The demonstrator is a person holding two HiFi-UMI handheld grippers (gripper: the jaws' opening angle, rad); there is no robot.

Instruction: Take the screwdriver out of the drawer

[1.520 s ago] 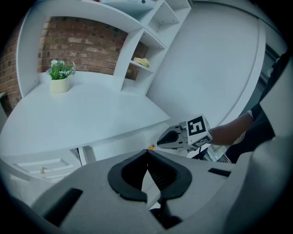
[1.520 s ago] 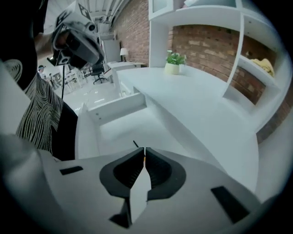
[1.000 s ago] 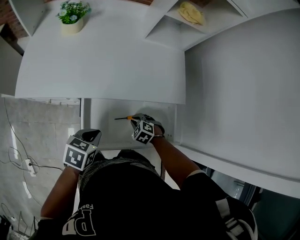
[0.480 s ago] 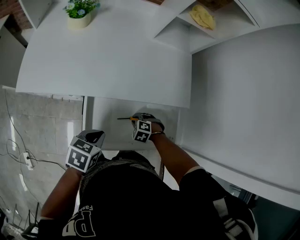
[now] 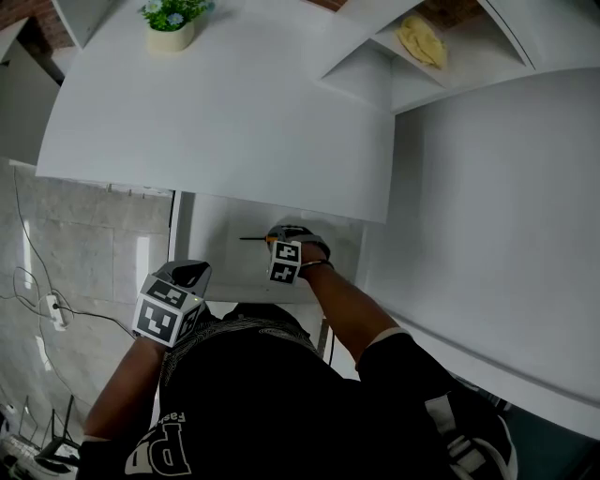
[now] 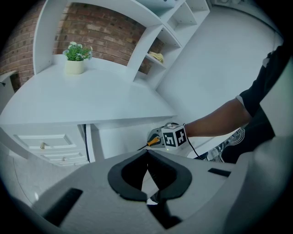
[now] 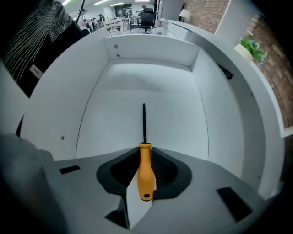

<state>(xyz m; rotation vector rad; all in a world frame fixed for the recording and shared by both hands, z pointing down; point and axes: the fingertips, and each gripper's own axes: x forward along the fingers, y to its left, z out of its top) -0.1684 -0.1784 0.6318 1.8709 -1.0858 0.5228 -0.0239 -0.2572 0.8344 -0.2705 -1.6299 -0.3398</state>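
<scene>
The screwdriver (image 7: 145,173) has an orange handle and a thin dark shaft. My right gripper (image 7: 144,153) is shut on the handle, and the shaft points out over the white floor of the open drawer (image 7: 137,87). In the head view the right gripper (image 5: 281,246) is inside the drawer (image 5: 216,262) under the desk, and the screwdriver (image 5: 255,238) points left. My left gripper (image 5: 190,274) hangs at the drawer's front left corner, shut on nothing. From the left gripper view, its own jaws (image 6: 147,153) touch at the tips, and the screwdriver (image 6: 152,142) shows beyond them.
The white desk top (image 5: 225,112) overhangs the drawer and carries a potted plant (image 5: 172,21). A yellow cloth (image 5: 420,39) lies on a shelf at the back right. Cables and a power strip (image 5: 52,314) lie on the floor at left. Small shut drawers (image 6: 43,145) stand left.
The head view has drifted a little, so the desk sits slightly lower in frame. The right gripper stays in the drawer, shut on the screwdriver. The left gripper has barely moved.
</scene>
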